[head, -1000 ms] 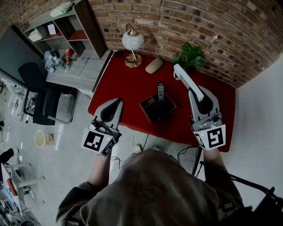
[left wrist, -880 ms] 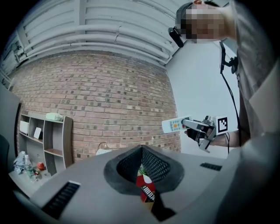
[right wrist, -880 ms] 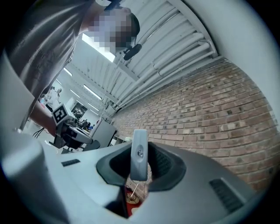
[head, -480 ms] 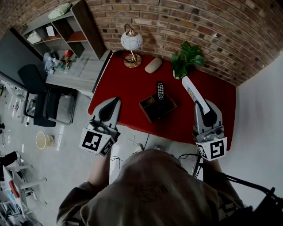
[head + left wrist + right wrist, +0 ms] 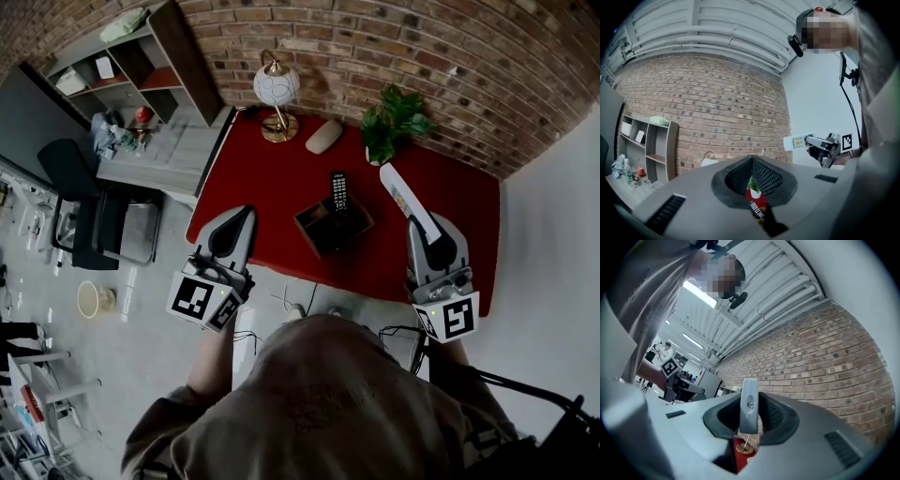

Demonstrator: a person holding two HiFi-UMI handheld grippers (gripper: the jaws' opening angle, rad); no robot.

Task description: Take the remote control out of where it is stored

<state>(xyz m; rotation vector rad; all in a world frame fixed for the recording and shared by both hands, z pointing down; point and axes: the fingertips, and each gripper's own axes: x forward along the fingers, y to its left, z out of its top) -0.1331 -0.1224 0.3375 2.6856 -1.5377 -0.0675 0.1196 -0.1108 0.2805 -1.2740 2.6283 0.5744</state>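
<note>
Nearest: your hood and shoulders fill the lower head view, both arms reaching out ahead.

Left tongs point(image 5: 244, 217): level, off the near-left edge of the red table point(image 5: 272, 183), over the floor. Jaws pressed together at the tips, nothing pinched. Through the slot behind the tips, its own view catches only table, plant and a black remote farther off.

Right tongs point(image 5: 424, 230): over the table's right part, nose tipped slightly up. Jaws pinching the near end of a white remote control point(image 5: 401, 194). The remote juts forward past the tips, clear of the tabletop, its far end close to the plant in the head view. In the right gripper view the white remote sits edge-on between the jaws.

Mid-table: open brown box point(image 5: 323, 230), between the two tongs, well apart from both. A black remote point(image 5: 339, 190) stands up out of its far side, untouched.

Beyond: potted plant point(image 5: 394, 122) at right rear, a beige oval thing point(image 5: 324, 138) just left of it, a lamp point(image 5: 277, 89) with a white globe at the left rear corner.

Farthest: brick wall point(image 5: 394, 47). Shelf unit point(image 5: 122, 56) and dark chair point(image 5: 84, 202) off to the left.
</note>
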